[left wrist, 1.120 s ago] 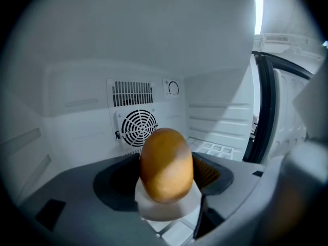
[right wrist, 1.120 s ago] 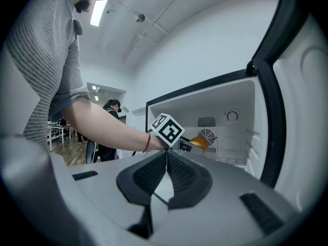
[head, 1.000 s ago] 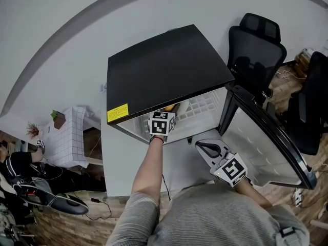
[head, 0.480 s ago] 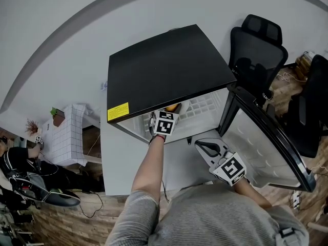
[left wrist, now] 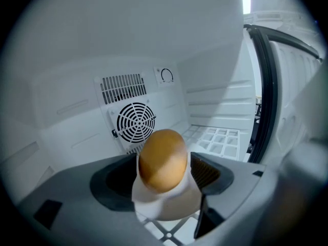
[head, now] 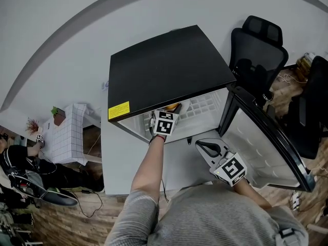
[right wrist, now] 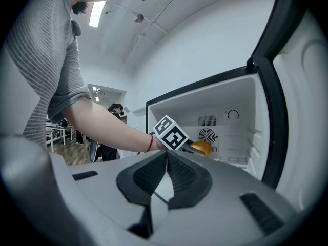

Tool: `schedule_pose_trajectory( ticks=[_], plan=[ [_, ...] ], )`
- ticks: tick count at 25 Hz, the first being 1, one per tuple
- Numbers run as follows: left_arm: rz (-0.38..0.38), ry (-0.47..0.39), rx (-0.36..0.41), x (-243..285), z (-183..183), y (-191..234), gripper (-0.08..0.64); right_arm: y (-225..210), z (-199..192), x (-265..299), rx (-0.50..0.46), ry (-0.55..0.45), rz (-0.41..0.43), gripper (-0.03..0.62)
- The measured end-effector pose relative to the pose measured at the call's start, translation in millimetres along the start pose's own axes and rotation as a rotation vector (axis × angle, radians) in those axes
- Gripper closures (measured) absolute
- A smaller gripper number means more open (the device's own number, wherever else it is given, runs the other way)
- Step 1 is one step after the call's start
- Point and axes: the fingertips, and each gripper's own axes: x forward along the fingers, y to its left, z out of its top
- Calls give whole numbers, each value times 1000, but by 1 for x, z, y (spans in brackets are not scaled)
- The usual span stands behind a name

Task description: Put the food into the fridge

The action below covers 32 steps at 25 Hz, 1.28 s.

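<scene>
The brown egg-shaped food [left wrist: 163, 160] sits on a flared white base, possibly a small cup, though the close view leaves that unclear. The left claw [left wrist: 164, 182] is clamped on it, one jaw on each side of the base. Food and claw are inside the small black-topped fridge [head: 169, 65], above its white grid shelf [left wrist: 220, 137], with the round fan grille [left wrist: 136, 122] on the far wall behind. The fridge door [head: 266, 142] stands open to the right. The right claw [right wrist: 166, 176] has its jaws pressed together with nothing between them, and is held outside near the door. A black office chair [head: 256, 45] stands beyond, on the far right.
</scene>
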Motion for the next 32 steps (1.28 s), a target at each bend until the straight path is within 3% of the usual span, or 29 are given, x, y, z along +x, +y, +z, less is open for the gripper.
schedule_pose_trajectory(
  ticks=[7, 26, 32],
  plan=[
    [-5, -30, 8, -5, 4, -2, 233, -2, 1, -1, 7, 2, -26, 579],
    [39, -12, -22, -22, -3, 7, 235, 7, 4, -6, 0, -28, -17, 579],
    [59, -22, -64, -42, -14, 3, 235, 14, 6, -4, -7, 0, 5, 580]
  ],
)
